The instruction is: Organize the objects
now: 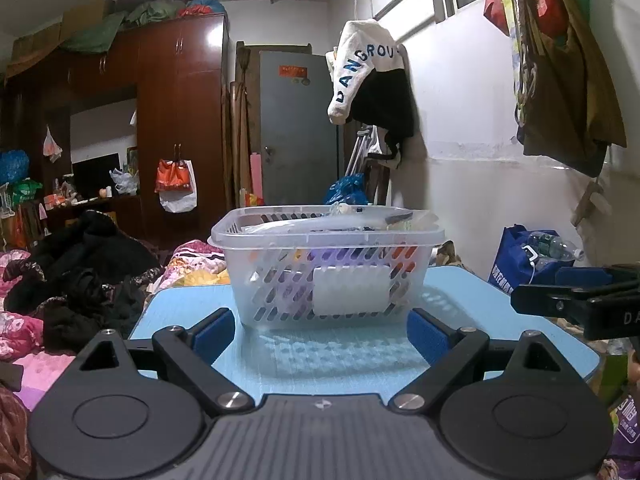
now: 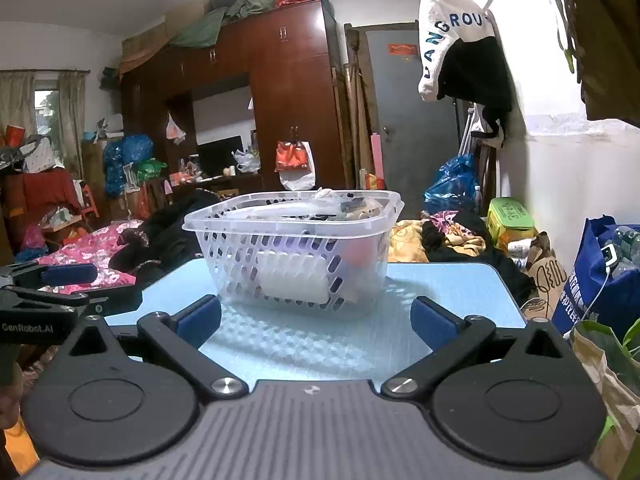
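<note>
A clear plastic slotted basket [image 1: 276, 280] stands on a light blue table [image 1: 340, 364]. Several small items lie inside it, among them a white block [image 1: 351, 290]. My left gripper [image 1: 320, 330] is open and empty, just in front of the basket, with blue pads either side. The basket also shows in the right wrist view [image 2: 240, 272], on the same table [image 2: 452, 292]. My right gripper [image 2: 318, 320] is open and empty, close in front of it. Each gripper shows at the edge of the other's view, the right one in the left wrist view [image 1: 576, 300], the left one in the right wrist view [image 2: 52, 296].
A bed with pink bedding and dark clothes [image 1: 80, 272] lies left of the table. A blue bag with bottles [image 2: 600, 276] and a paper bag [image 2: 608, 384] stand at the right. Clothes [image 1: 372, 80] hang from a rail above. A wardrobe [image 2: 280, 92] and a grey door [image 1: 298, 128] are behind.
</note>
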